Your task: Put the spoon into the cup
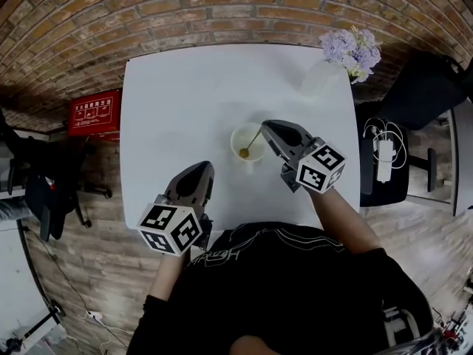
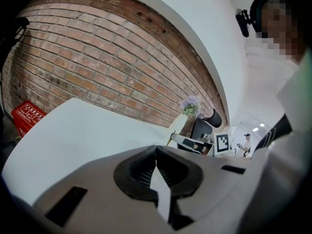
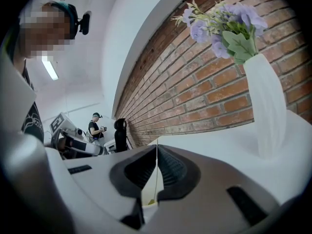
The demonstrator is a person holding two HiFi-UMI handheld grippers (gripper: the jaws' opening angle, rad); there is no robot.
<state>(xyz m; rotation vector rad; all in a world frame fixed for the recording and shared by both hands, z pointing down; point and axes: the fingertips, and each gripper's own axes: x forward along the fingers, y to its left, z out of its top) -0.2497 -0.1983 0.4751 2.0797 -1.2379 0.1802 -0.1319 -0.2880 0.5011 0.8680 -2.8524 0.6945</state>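
On the white table [image 1: 177, 102] a white cup [image 1: 246, 140] stands near the middle. A thin spoon [image 1: 250, 145] slants into it, its yellowish bowl down inside the cup. My right gripper [image 1: 264, 126] is shut on the spoon's handle just right of the cup's rim. In the right gripper view the handle [image 3: 156, 179] runs as a thin line between the closed jaws [image 3: 157, 147]. My left gripper [image 1: 203, 167] hovers over the table's near edge, left of the cup, shut with nothing in it [image 2: 156, 147].
A white vase [image 1: 321, 80] with purple flowers [image 1: 353, 48] stands at the table's far right corner, close beside the right gripper [image 3: 265, 106]. A red box [image 1: 94, 113] lies on the floor at left. A dark chair [image 1: 425, 87] stands at right.
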